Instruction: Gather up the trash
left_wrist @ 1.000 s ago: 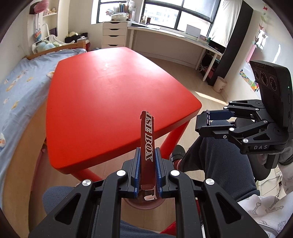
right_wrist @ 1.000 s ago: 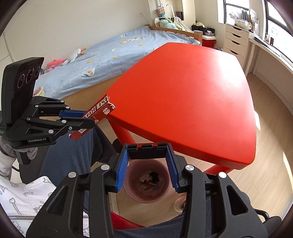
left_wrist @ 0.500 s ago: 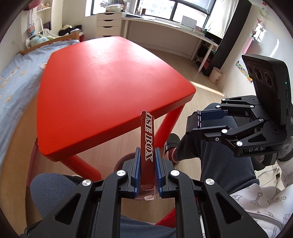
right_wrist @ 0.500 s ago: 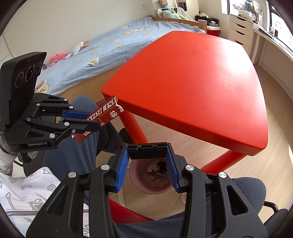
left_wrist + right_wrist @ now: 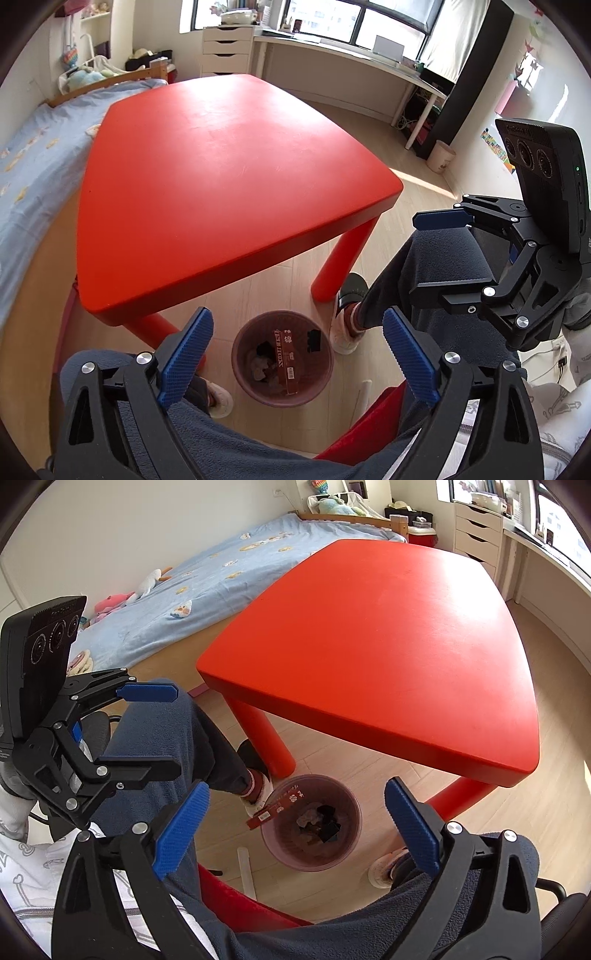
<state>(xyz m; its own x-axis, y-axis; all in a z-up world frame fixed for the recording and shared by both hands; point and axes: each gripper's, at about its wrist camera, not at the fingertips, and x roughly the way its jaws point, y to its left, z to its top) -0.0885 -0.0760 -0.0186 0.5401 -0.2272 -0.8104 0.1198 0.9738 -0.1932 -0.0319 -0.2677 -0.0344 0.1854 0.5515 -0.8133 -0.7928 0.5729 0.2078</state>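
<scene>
Below the near edge of the red table (image 5: 229, 192), the flat red carton (image 5: 286, 362) lay in or across the rim of the pink waste bin (image 5: 240, 363), while the left gripper (image 5: 293, 354) and right gripper (image 5: 295, 823) hung over it, jaws just opened wide and holding nothing. It looked light, stiff and thin, best pinched across its flat faces. Pale wood flooring, a blue-sheeted bed (image 5: 236, 568) and a window desk (image 5: 332, 51) surrounded the table.
</scene>
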